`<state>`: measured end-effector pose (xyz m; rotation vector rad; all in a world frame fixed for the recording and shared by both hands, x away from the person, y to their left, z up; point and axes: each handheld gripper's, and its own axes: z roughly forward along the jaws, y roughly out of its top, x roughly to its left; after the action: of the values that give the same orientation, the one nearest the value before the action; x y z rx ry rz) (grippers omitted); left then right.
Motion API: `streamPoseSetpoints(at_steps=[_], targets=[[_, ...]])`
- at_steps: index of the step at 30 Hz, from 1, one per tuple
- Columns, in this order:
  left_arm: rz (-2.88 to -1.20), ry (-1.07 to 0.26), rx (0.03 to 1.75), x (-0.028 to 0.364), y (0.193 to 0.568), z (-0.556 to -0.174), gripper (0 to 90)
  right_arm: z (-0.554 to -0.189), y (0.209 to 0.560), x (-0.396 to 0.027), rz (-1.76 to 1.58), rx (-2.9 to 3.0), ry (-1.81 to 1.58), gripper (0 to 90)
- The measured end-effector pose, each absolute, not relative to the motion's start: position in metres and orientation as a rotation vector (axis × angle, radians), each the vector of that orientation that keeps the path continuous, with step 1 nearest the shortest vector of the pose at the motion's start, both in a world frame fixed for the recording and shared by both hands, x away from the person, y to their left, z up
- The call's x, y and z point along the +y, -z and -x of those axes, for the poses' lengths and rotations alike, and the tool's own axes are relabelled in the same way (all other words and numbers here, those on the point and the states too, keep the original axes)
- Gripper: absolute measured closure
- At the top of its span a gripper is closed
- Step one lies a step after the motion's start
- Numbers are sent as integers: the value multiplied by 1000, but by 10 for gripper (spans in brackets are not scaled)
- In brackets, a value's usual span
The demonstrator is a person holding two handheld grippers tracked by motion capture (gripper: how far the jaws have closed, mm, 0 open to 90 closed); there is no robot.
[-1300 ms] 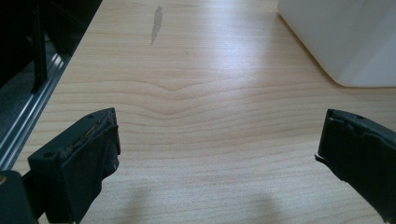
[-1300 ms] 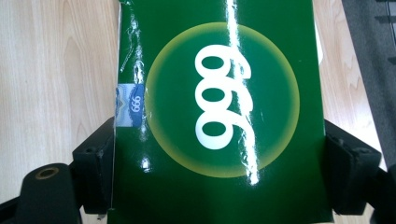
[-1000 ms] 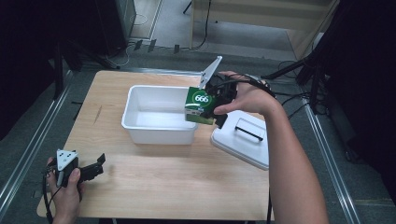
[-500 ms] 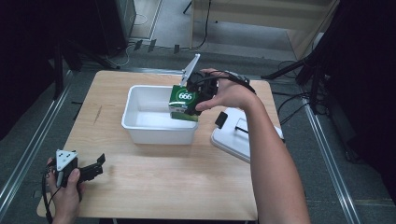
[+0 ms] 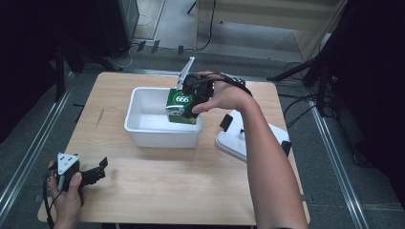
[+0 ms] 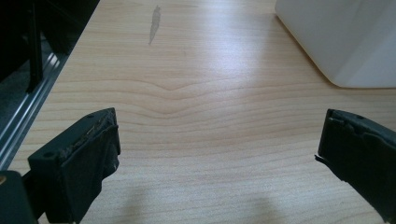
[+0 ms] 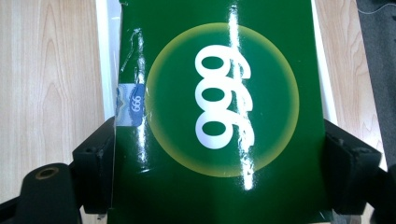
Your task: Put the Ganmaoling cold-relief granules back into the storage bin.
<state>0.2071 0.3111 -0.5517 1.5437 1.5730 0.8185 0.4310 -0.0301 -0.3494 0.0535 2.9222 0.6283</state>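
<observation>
A green box (image 5: pixel 182 106) with a yellow disc and white "666" print hangs over the right part of the white tub (image 5: pixel 143 129). My right gripper (image 5: pixel 190 102) is shut on it; in the right gripper view the box (image 7: pixel 219 112) sits wedged between both black jaws, its sides pressed by the pads. My left gripper (image 5: pixel 98 171) rests at the table's near left corner, held in a hand, jaws wide apart. Bare wood lies between the left gripper's (image 6: pixel 219 158) jaws in its own view, with a corner of the white tub (image 6: pixel 345 42) at upper right.
A white lid (image 5: pixel 248 140) with a black handle lies on the table (image 5: pixel 181 191) right of the tub, under the right forearm. Metal rails run along both table sides. Dark floor and cables lie beyond the far edge.
The right hand has carried the green box leftward and slightly down, from above the tub's right rim to over its inside. The left gripper has stayed put.
</observation>
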Motion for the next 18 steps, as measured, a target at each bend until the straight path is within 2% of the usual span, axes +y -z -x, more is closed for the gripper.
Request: streamPoseSetpoints(at_steps=[18], targets=[[-1547,-821,1573,310,552,-207,0,-435,365,-30,-66,2925,-603,164]])
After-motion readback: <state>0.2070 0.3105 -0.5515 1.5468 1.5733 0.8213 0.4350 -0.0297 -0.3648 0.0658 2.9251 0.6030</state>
